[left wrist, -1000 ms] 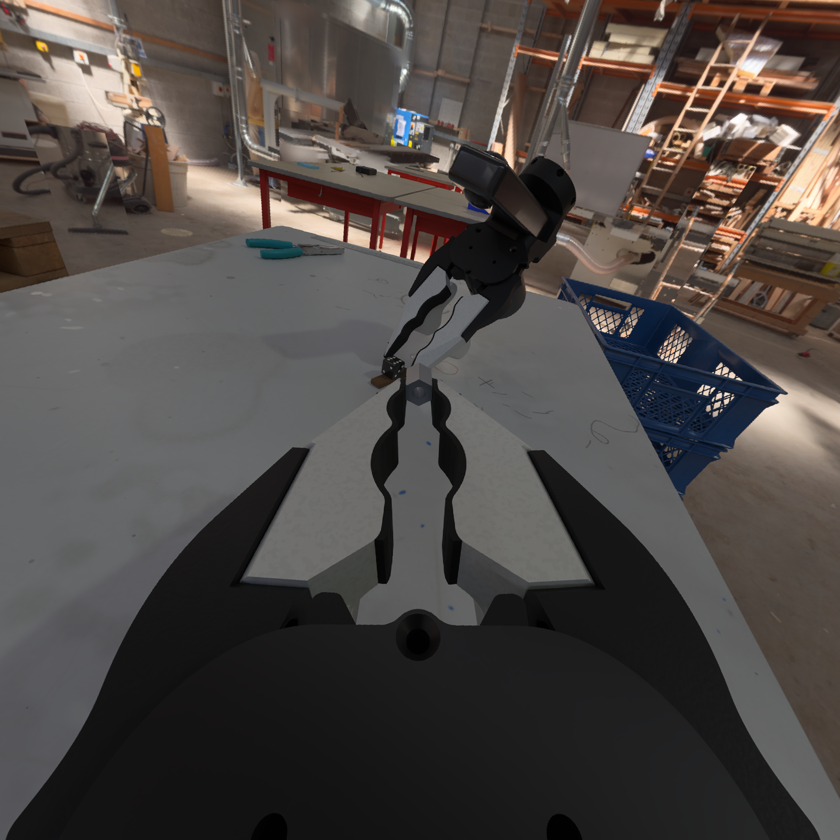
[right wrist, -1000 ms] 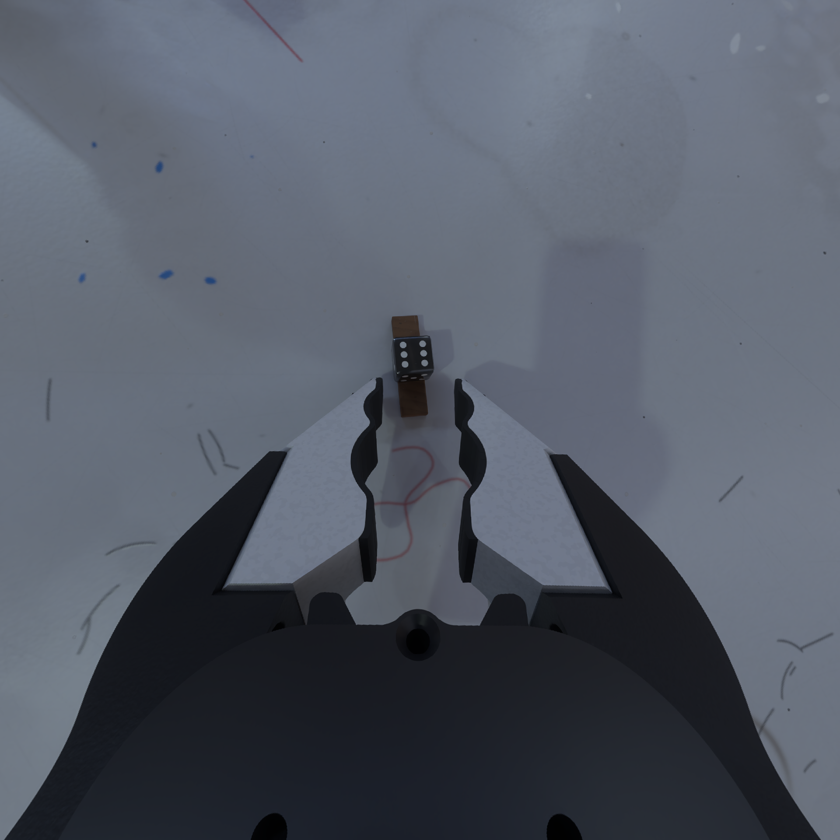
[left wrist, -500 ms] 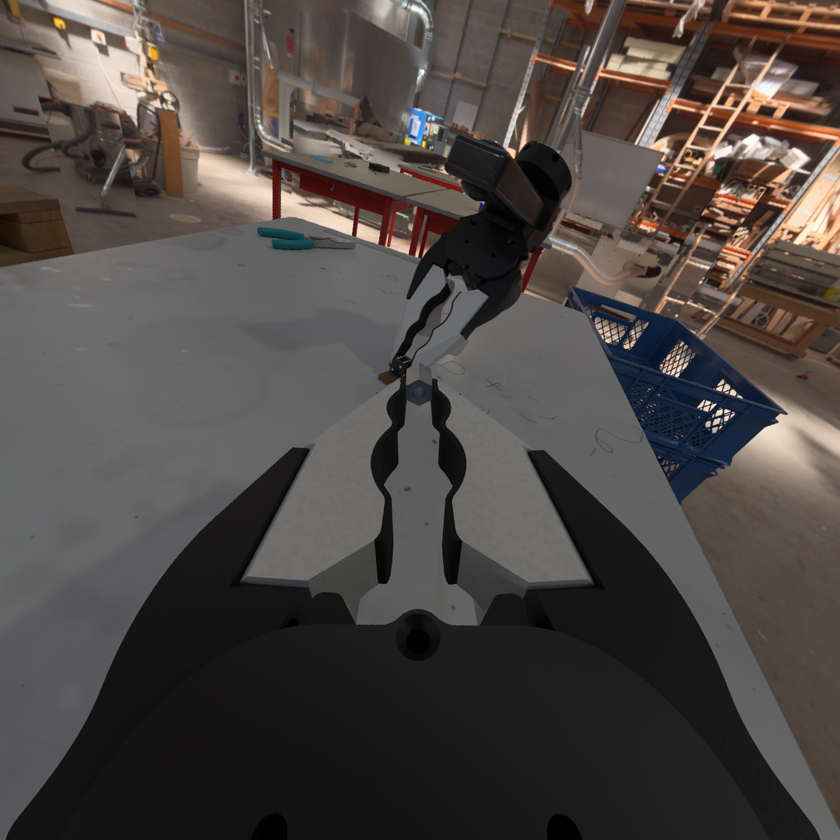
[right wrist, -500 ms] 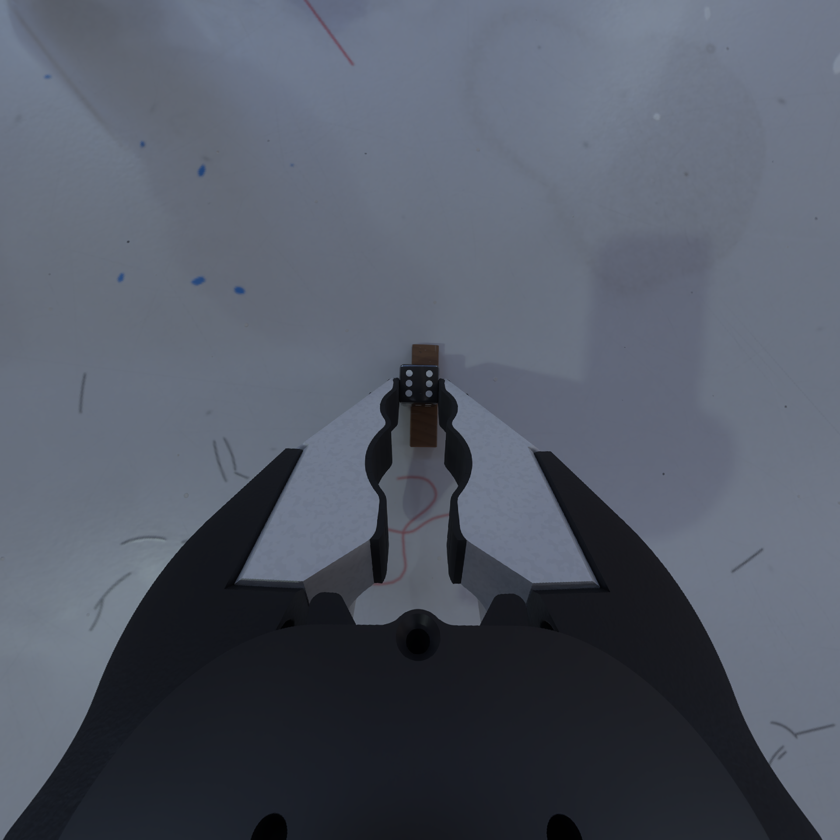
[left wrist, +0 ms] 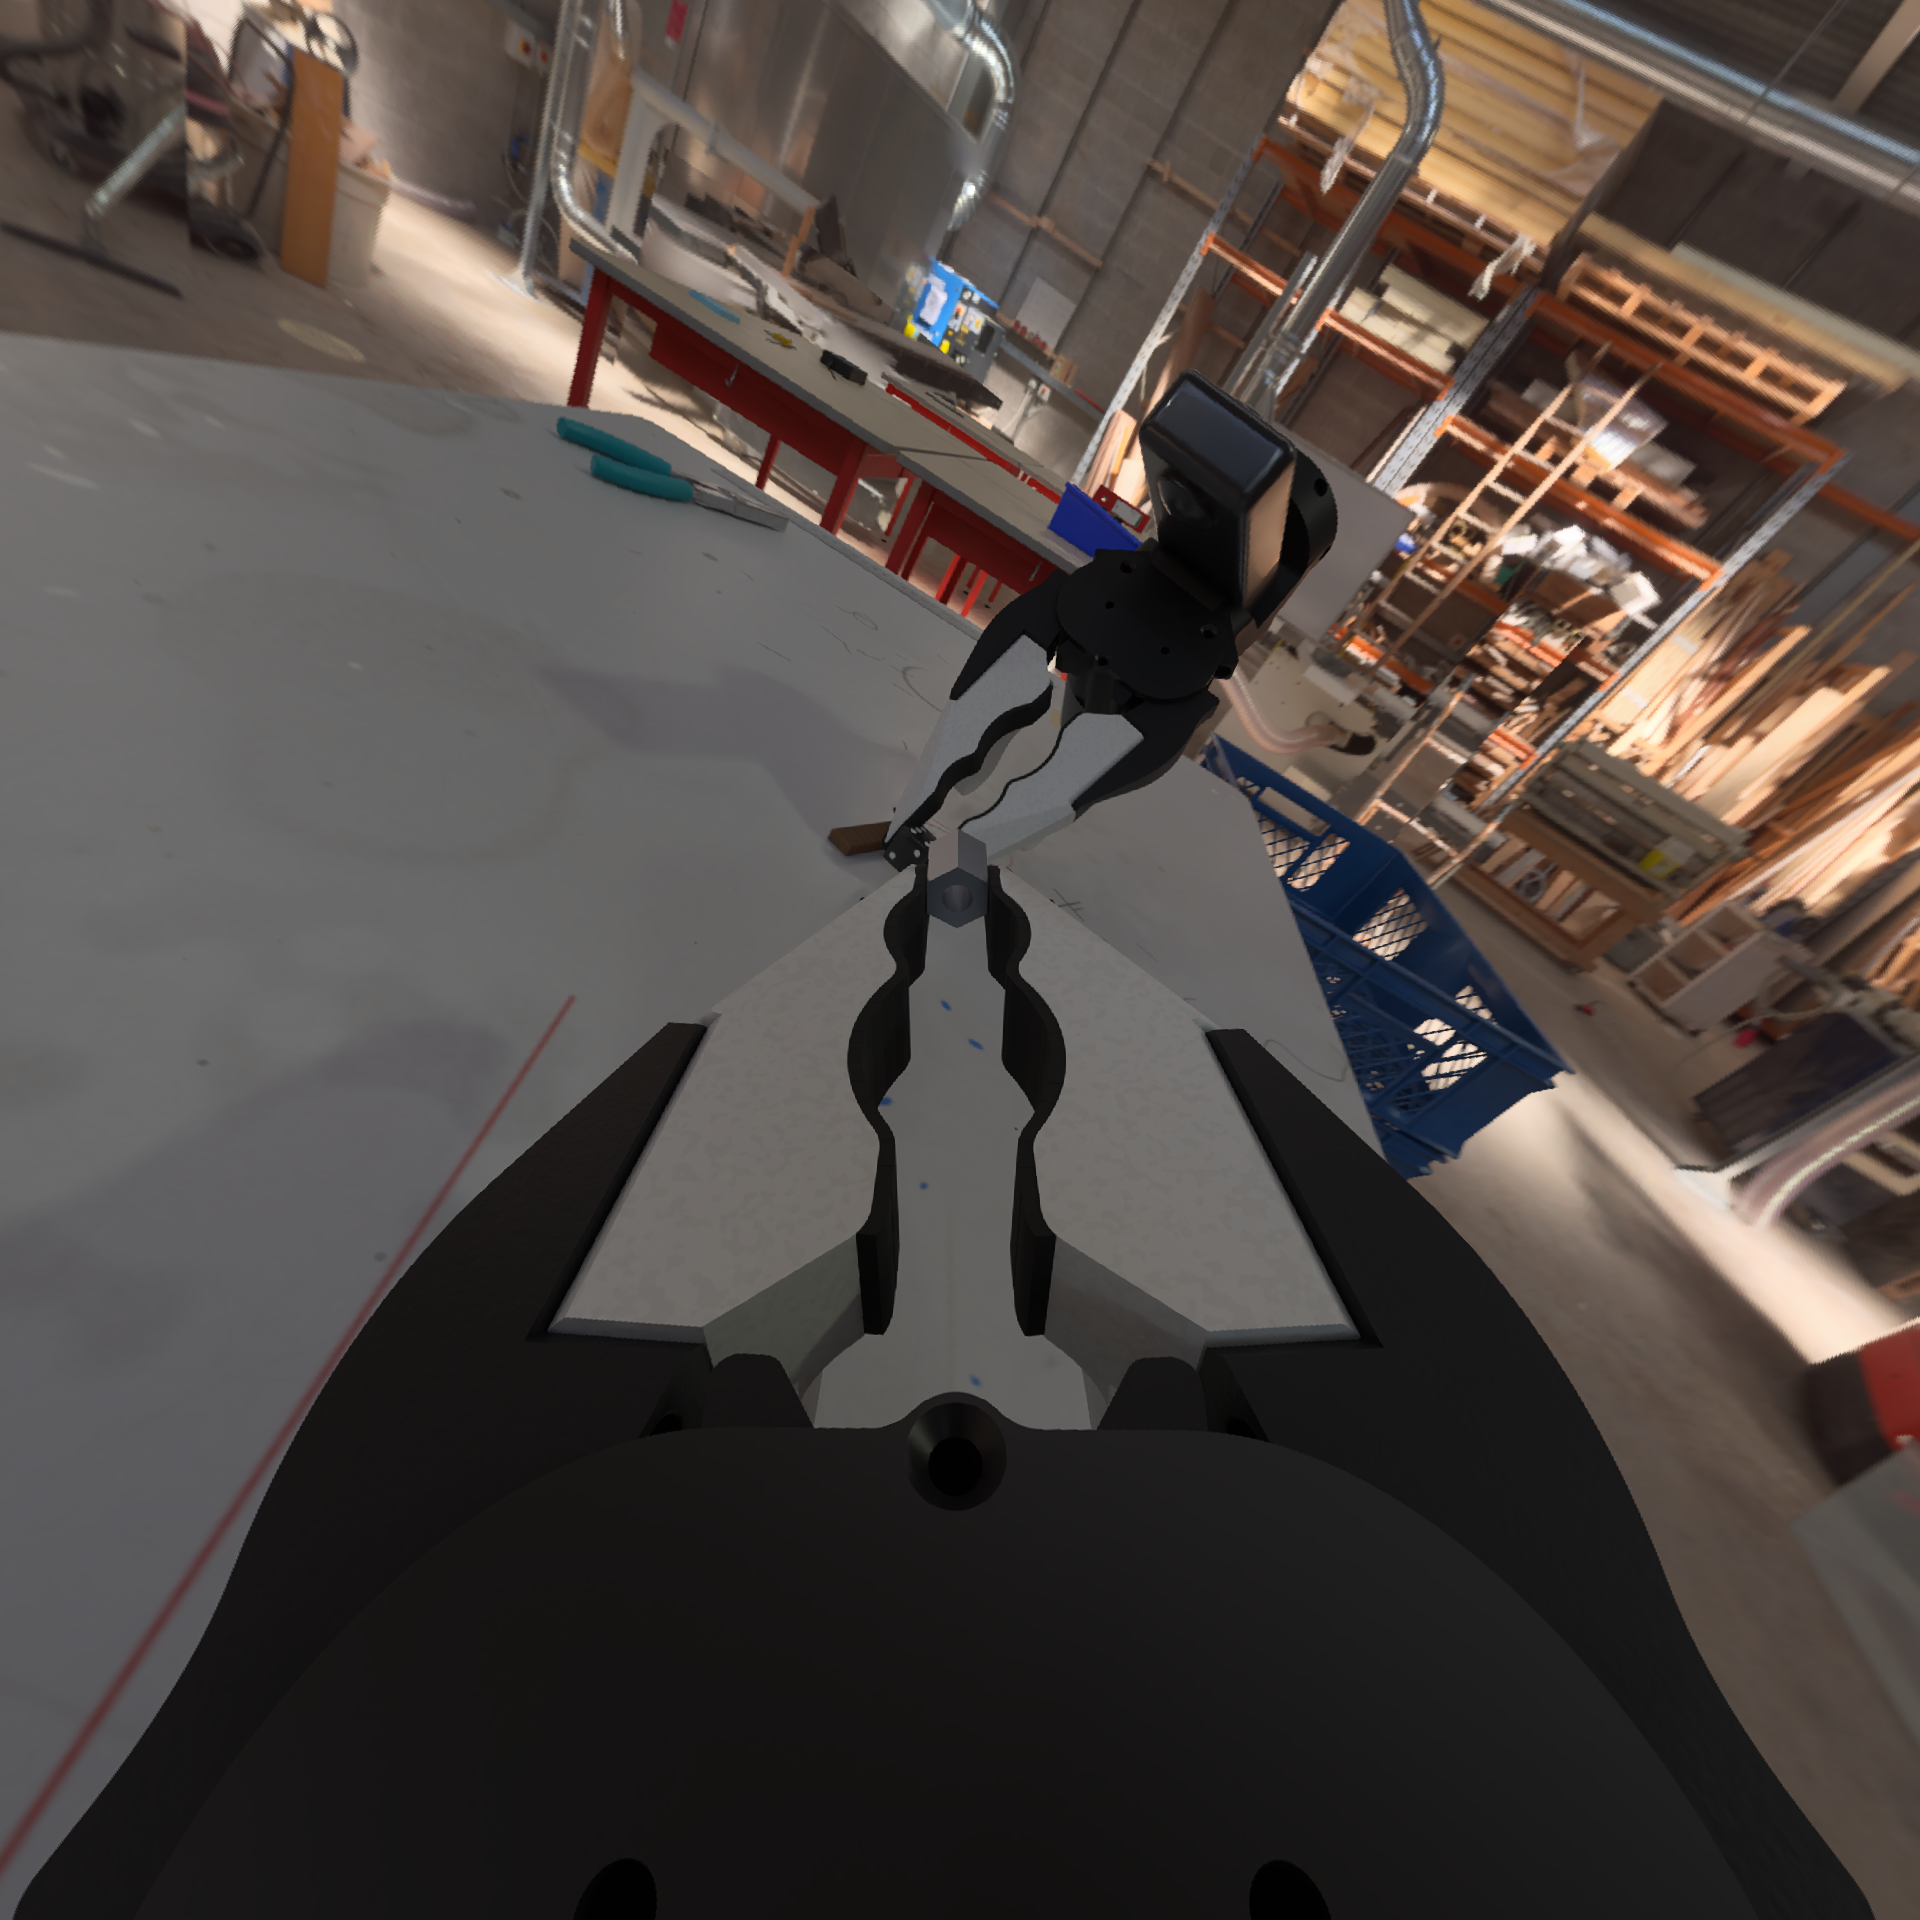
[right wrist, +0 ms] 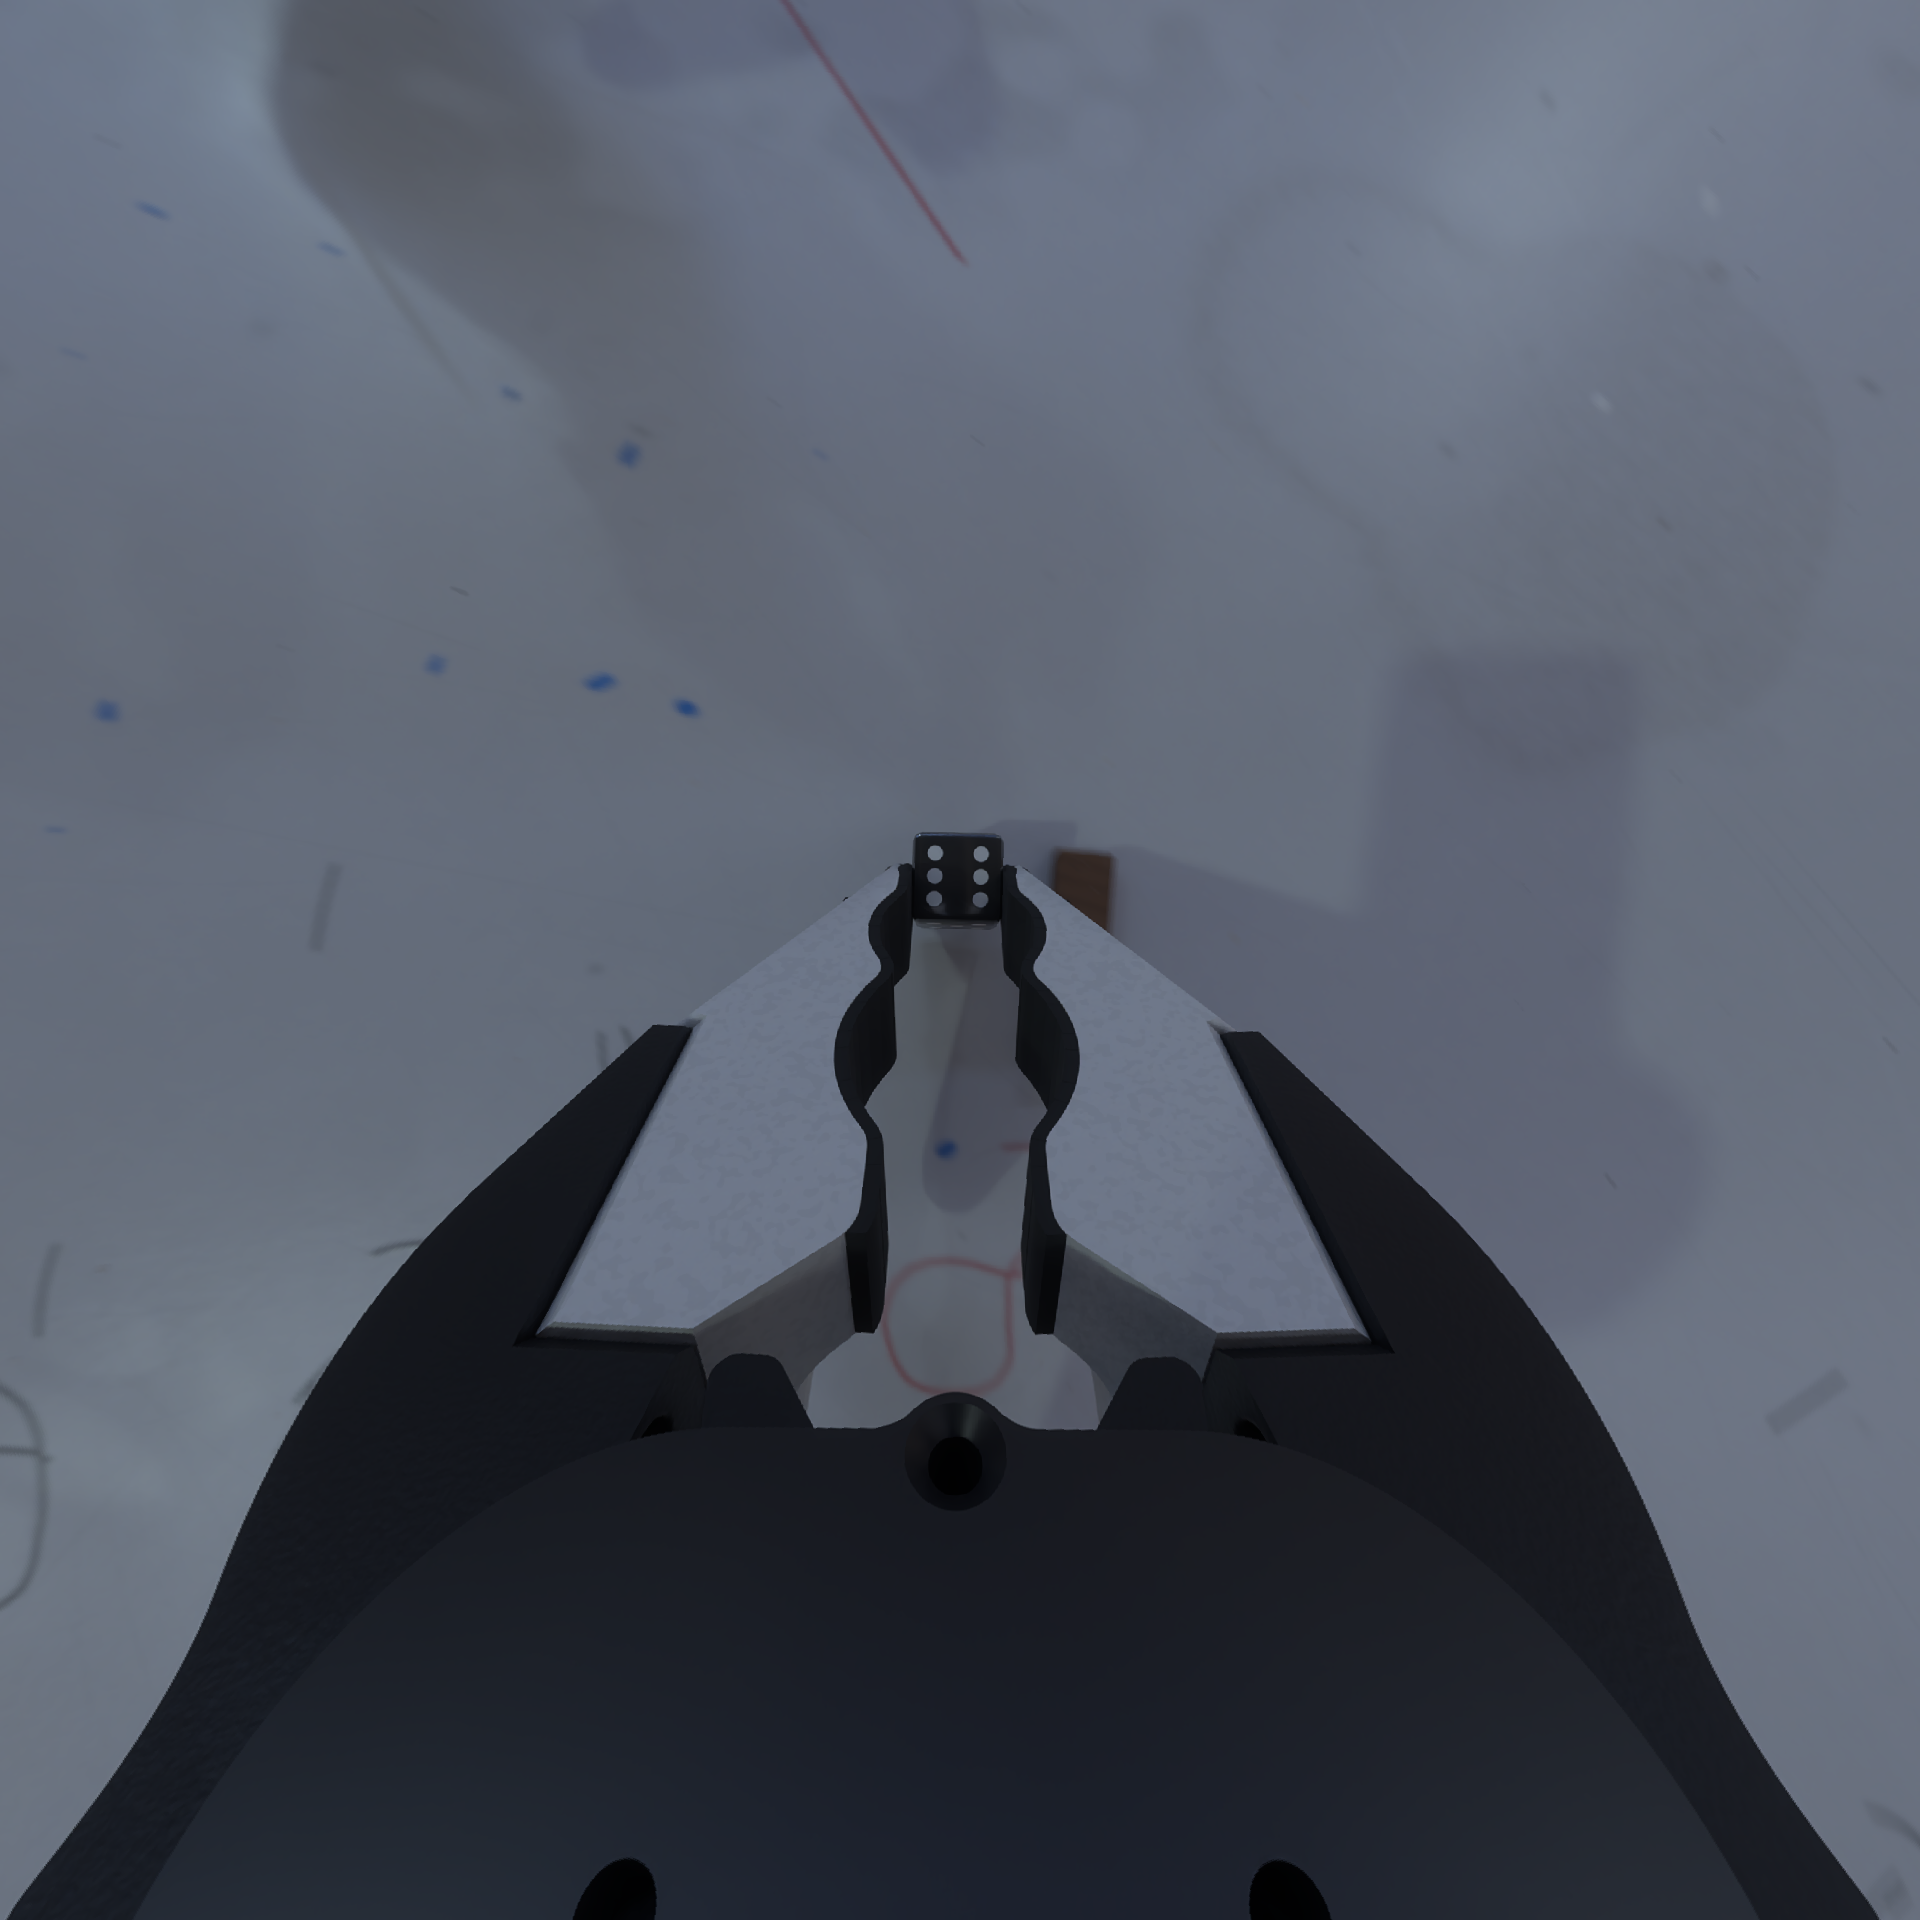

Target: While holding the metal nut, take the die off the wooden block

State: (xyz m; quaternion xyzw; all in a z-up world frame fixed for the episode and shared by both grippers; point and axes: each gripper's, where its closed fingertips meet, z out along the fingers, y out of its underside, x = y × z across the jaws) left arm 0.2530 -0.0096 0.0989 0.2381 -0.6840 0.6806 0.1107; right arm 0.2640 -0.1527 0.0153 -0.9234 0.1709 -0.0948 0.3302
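**On the grey workbench: die lifted clear, nut retained**

Item 1. Left gripper (left wrist: 954, 896): black body, white finger plates, tips pinched on a small grey hexagonal metal nut (left wrist: 952, 898), held above the pale grey scuffed table (left wrist: 312, 727).

Item 2. Right gripper (right wrist: 956, 896): same make, tips clamped on the two side faces of a small black die with white pips (right wrist: 957, 875), six-pip face toward the wrist camera. From the left wrist view this gripper (left wrist: 935, 847) tilts down toward the table with the die (left wrist: 907, 849) at its tip.

Item 3. Thin brown wooden block (right wrist: 1083, 883): flat on the table, just right of the die in the right wrist view, partly hidden by a finger plate; nothing rests on it. In the left wrist view the block (left wrist: 858, 837) lies just beyond and left of the die.

Item 4. Surroundings: teal-handled pliers (left wrist: 665, 486) at the far table edge; blue plastic crate (left wrist: 1392, 997) on the floor beside the table.

Handling note. The die appears off the block. Judged best practice: keep the squeeze even on both die faces, carry it well away from the block, and hold the nut's grip unchanged.

Change record. Half a second earlier the die sat on the block's middle, between closing tips. It now sits aside from the block and apparently raised; the left gripper has kept the nut throughout.
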